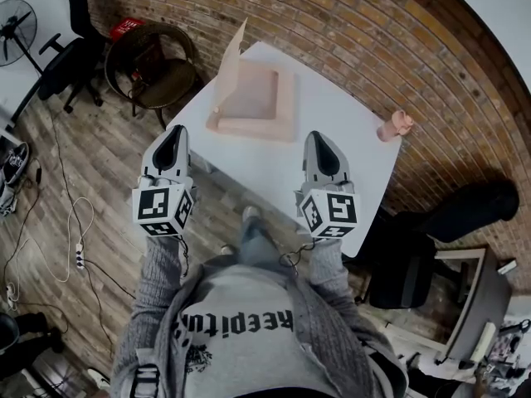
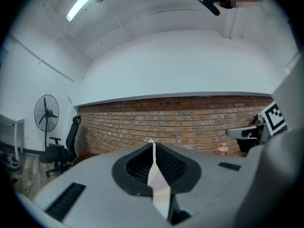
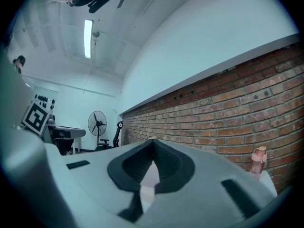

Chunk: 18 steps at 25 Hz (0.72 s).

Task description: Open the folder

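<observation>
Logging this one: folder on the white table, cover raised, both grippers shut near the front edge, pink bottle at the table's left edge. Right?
One slip: the pink bottle stands at the right edge of the table, as the head view shows. The folder has its cover raised, and the left gripper and right gripper are both shut.

Looks along the right tongs [image 3: 153, 144], tips pressed together; beyond, a pink bottle [image 3: 258, 159] at right, near the brick wall [image 3: 228, 108].

An office-like workroom: a brick wall [image 1: 348, 31] behind the white table [image 1: 332, 131], with a black office chair [image 1: 66, 60], a pedestal fan [image 1: 17, 27] and cables [image 1: 70, 222] on wood flooring [image 1: 91, 160] to the table's left.
</observation>
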Motion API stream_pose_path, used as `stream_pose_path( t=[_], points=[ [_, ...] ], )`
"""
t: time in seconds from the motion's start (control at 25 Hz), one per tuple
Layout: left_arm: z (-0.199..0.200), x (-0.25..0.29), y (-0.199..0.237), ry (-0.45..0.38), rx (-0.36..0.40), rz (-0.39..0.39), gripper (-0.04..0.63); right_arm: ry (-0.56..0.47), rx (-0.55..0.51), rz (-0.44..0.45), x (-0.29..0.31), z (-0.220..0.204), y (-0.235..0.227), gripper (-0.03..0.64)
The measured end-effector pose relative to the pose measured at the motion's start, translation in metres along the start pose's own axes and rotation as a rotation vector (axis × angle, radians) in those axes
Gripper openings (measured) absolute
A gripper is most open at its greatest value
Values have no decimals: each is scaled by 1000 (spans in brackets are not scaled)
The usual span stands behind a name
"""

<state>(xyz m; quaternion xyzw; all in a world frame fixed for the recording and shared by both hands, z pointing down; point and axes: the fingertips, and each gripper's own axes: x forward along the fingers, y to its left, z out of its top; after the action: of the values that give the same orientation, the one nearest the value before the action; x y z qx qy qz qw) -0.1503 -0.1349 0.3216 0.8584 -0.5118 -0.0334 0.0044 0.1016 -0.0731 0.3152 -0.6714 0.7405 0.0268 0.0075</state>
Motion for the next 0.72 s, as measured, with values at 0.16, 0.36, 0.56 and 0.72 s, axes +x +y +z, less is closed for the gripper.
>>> stream_pose_path(
  t=[0.16,0.36,0.56,0.72],
  points=[
    [1,-3,3,-9,-8,5,20,-4,-4,-6,-2,2,2,5],
    [-1,-2,5,-10,-15,5,20,-7,-6,-13,-2,3,3,5],
    [-1,-1,5,-6,-13,3,20,-9,-6,-14,-1,3,2,5],
    [-3,2,5,-4,-13,4,20,-7,-4,-12,1,2,1,5]
  ],
)
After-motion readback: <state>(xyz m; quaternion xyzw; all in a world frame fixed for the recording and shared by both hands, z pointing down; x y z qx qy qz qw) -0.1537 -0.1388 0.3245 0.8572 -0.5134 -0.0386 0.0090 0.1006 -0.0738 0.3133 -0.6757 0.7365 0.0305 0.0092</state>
